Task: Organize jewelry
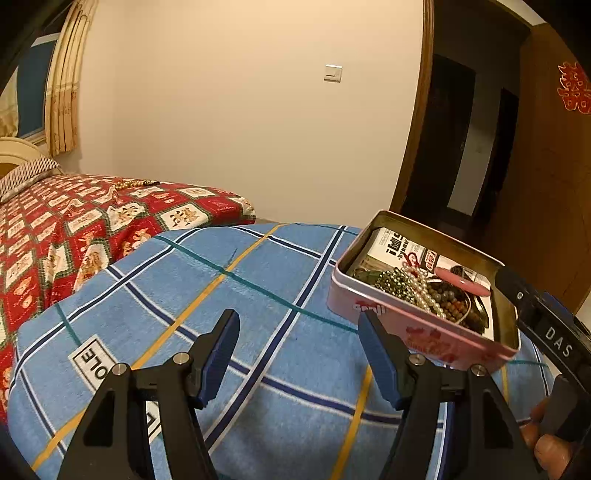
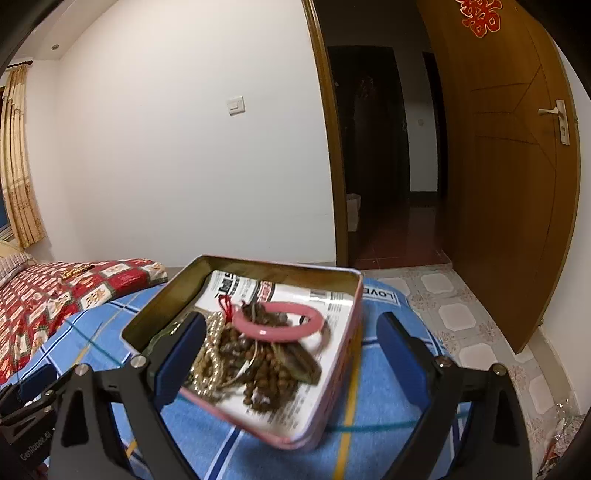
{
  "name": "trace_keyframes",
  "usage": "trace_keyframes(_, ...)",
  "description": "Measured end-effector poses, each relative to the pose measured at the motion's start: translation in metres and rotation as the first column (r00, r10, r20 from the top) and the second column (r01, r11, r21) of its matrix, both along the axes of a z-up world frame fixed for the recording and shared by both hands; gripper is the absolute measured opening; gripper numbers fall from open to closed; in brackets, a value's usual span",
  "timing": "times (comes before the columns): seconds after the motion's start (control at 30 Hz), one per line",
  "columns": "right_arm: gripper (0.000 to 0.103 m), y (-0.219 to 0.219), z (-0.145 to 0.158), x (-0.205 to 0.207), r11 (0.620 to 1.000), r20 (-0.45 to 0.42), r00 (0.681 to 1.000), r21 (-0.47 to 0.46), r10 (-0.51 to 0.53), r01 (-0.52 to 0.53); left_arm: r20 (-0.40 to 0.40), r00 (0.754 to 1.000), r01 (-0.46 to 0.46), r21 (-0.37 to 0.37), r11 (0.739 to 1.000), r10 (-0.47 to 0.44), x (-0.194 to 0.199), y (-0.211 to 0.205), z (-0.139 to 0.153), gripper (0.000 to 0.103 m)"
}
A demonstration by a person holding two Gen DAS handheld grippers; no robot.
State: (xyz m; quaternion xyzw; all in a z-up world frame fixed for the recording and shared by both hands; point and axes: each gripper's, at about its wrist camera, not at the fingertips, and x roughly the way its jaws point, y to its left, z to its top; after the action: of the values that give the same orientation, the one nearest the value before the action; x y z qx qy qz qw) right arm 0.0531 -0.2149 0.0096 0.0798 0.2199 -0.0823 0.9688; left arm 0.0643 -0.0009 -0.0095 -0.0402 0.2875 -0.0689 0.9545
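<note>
Both views were lit by warm indoor light, approx. even, w/ no hard shadows. The left wrist view had a yellower cast on the wall [image 1: 229, 122]. Fisheye bending curved the door frame [image 2: 328, 147] & darkened the corners. The tin [image 2: 325, 373] & its beads [image 2: 258, 373] were motion-blurred in the right wrist view; doorway [image 2: 384, 147] stayed dim.

You are working in a home bedroom. A bed [image 1: 74, 229] is lying under a red patterned quilt, with a striped pillow [image 1: 26, 173] resting at its head and gold curtains [image 1: 66, 92] hanging just beyond that pillow. A blue plaid blanket [image 1: 221, 314] is covering the bed's near end. Past the foot of the bed, a wooden door [image 2: 509, 177] is standing open onto a dark hallway, wearing a red paper-cut decoration [image 2: 480, 14]. A light switch [image 2: 236, 105] is sitting on the plain wall between bed and door.
</note>
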Motion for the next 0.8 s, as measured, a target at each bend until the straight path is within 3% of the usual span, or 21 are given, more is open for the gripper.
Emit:
trace_keyframes(0.37,0.096,0.016,0.009,-0.052,0.998,0.081,0.996,-0.049,0.038,-0.034,0.035,0.999,0.020,0.062,0.998,-0.023,-0.031,-0.008,0.004,0.067)
trace_keyframes(0.8,0.101,0.010,0.020,-0.107,0.997,0.249,0.967,-0.055,-0.045,0.060,0.152,0.988,-0.025,0.072,0.997,0.014,-0.071,-0.011,0.013,0.072)
